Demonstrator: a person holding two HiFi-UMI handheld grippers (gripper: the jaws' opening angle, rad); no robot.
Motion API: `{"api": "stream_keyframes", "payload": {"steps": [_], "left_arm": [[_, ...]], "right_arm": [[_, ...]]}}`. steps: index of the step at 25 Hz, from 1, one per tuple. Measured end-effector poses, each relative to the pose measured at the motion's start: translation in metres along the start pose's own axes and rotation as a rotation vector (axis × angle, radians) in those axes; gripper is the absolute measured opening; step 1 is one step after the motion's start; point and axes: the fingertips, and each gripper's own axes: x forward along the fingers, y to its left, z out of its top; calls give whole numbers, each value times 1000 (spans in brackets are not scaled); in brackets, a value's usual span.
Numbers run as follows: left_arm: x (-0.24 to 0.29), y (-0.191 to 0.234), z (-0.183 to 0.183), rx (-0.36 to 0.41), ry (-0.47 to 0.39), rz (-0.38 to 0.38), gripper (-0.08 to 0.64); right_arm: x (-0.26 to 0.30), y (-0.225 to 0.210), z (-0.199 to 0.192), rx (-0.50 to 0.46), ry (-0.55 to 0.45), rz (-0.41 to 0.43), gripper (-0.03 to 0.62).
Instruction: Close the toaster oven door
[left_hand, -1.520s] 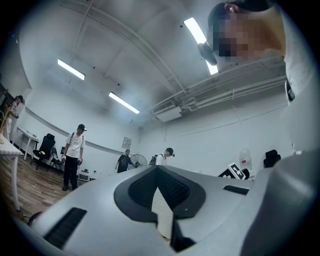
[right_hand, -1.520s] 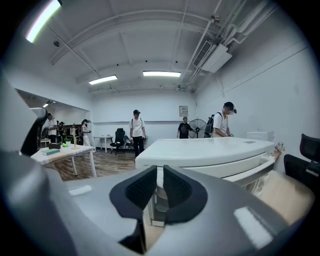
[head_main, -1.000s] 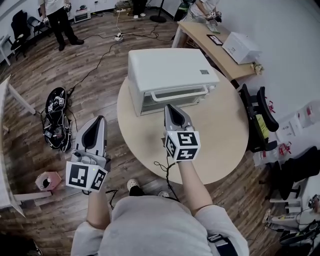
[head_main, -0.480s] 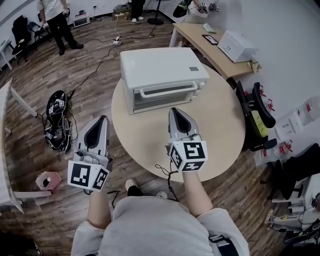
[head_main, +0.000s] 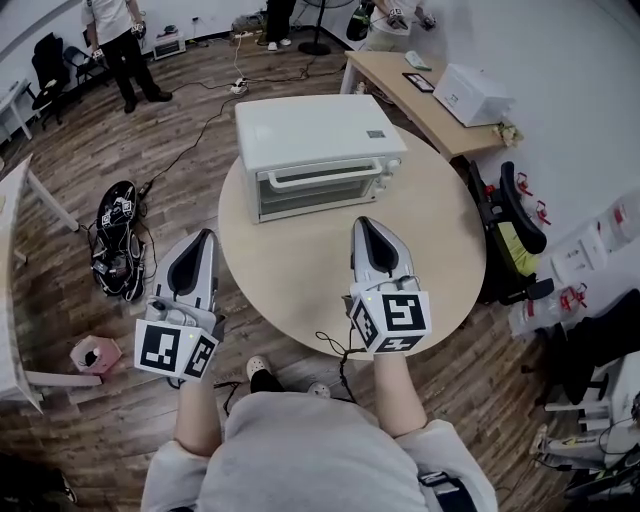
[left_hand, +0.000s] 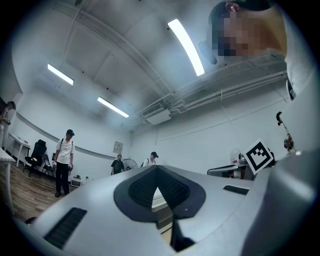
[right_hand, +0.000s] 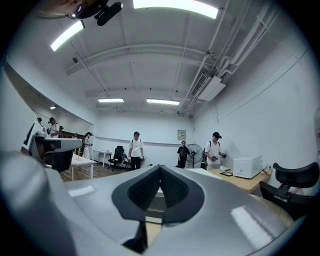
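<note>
The white toaster oven (head_main: 310, 135) stands at the far side of the round wooden table (head_main: 300, 290), its glass door with the bar handle (head_main: 320, 178) upright against the front. My right gripper (head_main: 367, 225) hovers over the table's middle, well short of the door, shut and empty. My left gripper (head_main: 197, 240) hangs beyond the table's left edge, above the floor, also shut with nothing in it. In the left gripper view the jaws (left_hand: 157, 167) meet at their tips. The right gripper view shows its jaws (right_hand: 160, 167) shut, with a strip of the oven (right_hand: 157, 202) behind them.
A desk (head_main: 430, 110) with a white box (head_main: 480, 95) stands at the back right. A black chair (head_main: 515, 235) is close to the table's right side. A dark bag (head_main: 115, 240) and cables lie on the floor at left. People (head_main: 115, 40) stand at the back.
Both grippers have drawn back toward me and away from the oven; the right one, earlier close to the door handle, now sits over the table's middle. The door stays upright.
</note>
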Motion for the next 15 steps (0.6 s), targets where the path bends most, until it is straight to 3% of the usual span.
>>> {"api": "stream_keyframes", "payload": {"steps": [15], "left_arm": [[-21,-54,11,23,-25,30,6]], "right_arm": [[-64,-35,26,6,-80,-10,11]]}}
